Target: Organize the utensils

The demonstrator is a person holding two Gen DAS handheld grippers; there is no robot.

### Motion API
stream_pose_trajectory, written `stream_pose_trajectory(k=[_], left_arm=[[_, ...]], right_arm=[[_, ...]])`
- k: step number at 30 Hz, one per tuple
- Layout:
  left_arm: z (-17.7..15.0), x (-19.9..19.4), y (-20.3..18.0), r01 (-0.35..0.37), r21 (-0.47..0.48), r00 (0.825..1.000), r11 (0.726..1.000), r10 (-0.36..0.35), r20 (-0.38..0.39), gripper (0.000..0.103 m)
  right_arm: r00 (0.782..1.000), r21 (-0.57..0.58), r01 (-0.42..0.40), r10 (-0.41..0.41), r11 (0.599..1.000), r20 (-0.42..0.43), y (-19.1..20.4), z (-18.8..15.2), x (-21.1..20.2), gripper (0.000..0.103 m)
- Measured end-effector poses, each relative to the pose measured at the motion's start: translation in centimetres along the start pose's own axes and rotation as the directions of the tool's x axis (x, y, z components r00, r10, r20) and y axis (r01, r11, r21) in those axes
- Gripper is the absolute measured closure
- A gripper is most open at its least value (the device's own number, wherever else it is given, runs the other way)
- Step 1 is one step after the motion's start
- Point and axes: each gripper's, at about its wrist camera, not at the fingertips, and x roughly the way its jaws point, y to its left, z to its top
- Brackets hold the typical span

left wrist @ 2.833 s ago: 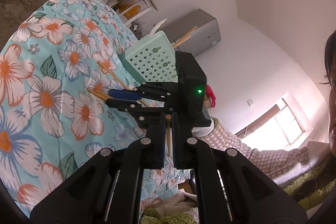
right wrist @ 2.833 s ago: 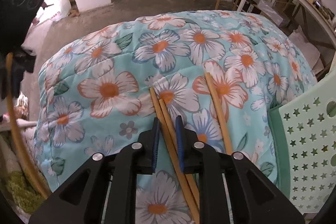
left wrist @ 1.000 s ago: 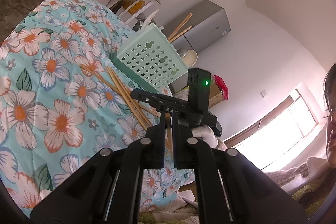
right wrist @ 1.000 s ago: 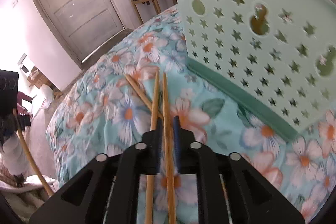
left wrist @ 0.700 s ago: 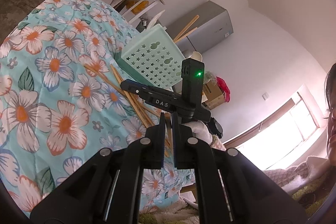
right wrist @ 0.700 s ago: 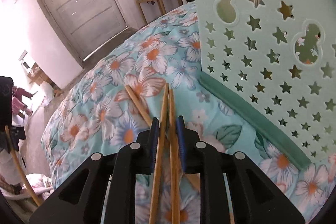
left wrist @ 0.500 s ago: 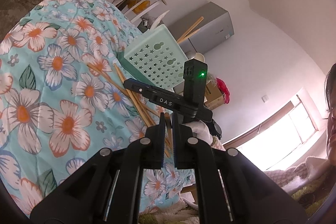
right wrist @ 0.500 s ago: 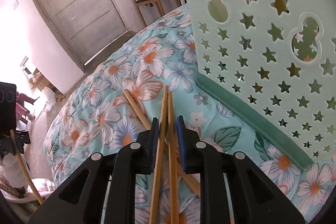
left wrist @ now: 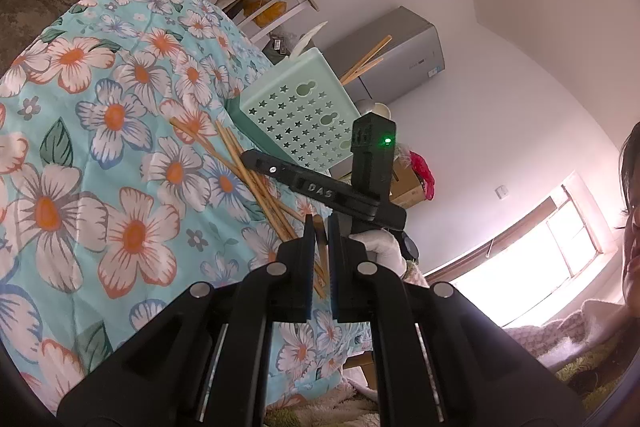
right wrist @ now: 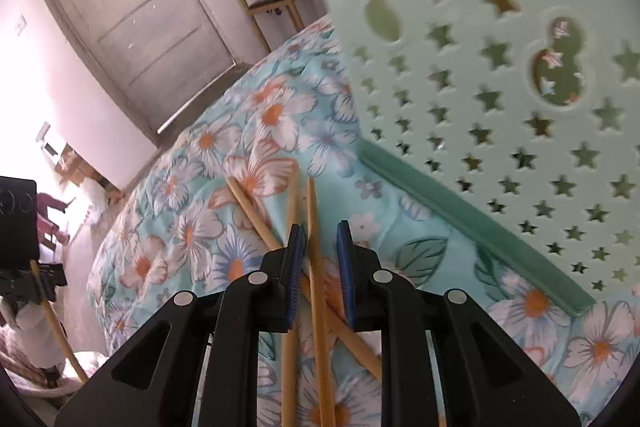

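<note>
— So why is the left claw [left wrist: 320, 227] hanging off the edge of the quilt [left wrist: 80, 163]?

— Waiting, I'd say. It is clamped shut on one chopstick [right wrist: 52, 315], which juts out ahead of its tips.

— And the right claw [right wrist: 320, 241]?

— Tipped down over the loose chopsticks [right wrist: 256, 215] on the quilt. One runs between its jaws, but there is a gap on one side, so nothing is gripped. Probably lining up a pick.

— Where do they go?

— Into the green basket [right wrist: 500, 87] with star holes, just ahead and right of that claw. A few chopsticks [left wrist: 366, 61] stand in it already.

— Any writing?

— "DAS" on the right claw's side. Nothing else legible.
</note>
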Motion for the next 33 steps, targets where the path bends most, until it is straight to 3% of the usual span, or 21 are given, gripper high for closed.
stream_pose_trajectory(k=[7,10,17,24,33], left_arm=[[-0.2,-0.5,0.0,0.0,-0.002,1.0,1.0,0.0,0.007,0.098],[-0.2,-0.7,0.0,0.004,-0.002,1.0,1.0,-0.004,0.012,0.098],[0.3,-1.1,-0.9,-0.008,0.021,1.0,1.0,0.008,0.03,0.099],[2.0,-3.2,-4.3,-0.026,0.107,0.991,0.994,0.012,0.13,0.099],[5.5,-6.0,-8.6,-0.026,0.193,0.961,0.981,-0.029,0.274,0.099]], right_arm=[[1.0,-0.013,0.02,-0.021,1.0,-0.016,1.0,0.6,1.6,0.086],[1.0,-0.009,0.021,-0.021,1.0,0.003,1.3,0.9,1.3,0.096],[0.981,0.007,0.028,-0.029,1.0,0.19,2.5,0.8,-4.4,0.097],[0.923,0.056,0.004,-0.026,0.998,0.383,2.0,0.6,-11.6,0.097],[0.811,0.113,-0.053,-0.024,0.992,0.585,0.7,-1.7,-19.9,0.097]])
